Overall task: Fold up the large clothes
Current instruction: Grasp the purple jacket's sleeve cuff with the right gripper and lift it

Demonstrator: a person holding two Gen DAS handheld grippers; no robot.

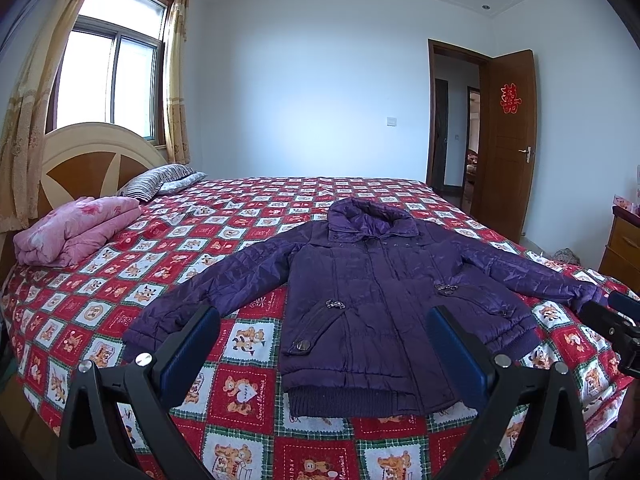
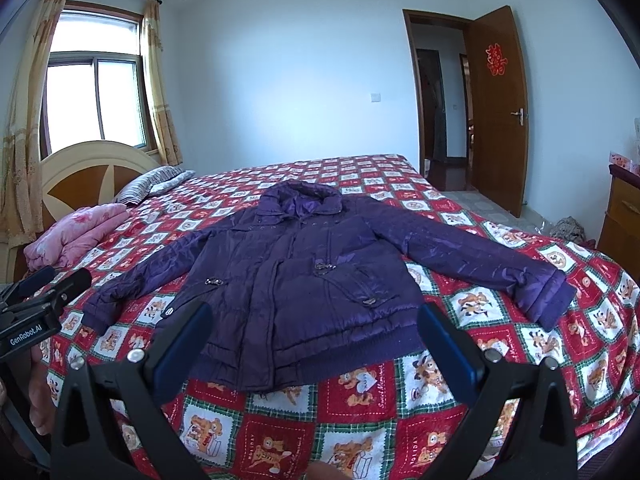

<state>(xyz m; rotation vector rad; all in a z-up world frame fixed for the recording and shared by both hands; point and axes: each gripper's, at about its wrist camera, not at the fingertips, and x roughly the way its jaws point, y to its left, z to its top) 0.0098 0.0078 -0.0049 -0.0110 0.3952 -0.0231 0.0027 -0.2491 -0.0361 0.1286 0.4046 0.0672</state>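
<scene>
A purple padded jacket (image 1: 372,280) lies flat and face up on the bed, both sleeves spread out to the sides, hem toward me; it also shows in the right wrist view (image 2: 296,280). My left gripper (image 1: 324,324) is open and empty, held above the bed just short of the jacket's hem. My right gripper (image 2: 316,320) is open and empty, also just short of the hem. The right gripper shows at the right edge of the left wrist view (image 1: 616,320), by the sleeve cuff (image 1: 588,296). The left gripper shows at the left edge of the right wrist view (image 2: 40,292).
The bed has a red checked cover with bear prints (image 1: 240,408). A folded pink quilt (image 1: 76,228) and a striped pillow (image 1: 156,180) lie by the headboard at the left. A wooden dresser (image 1: 624,248) stands at the right, with an open door (image 1: 508,140) behind.
</scene>
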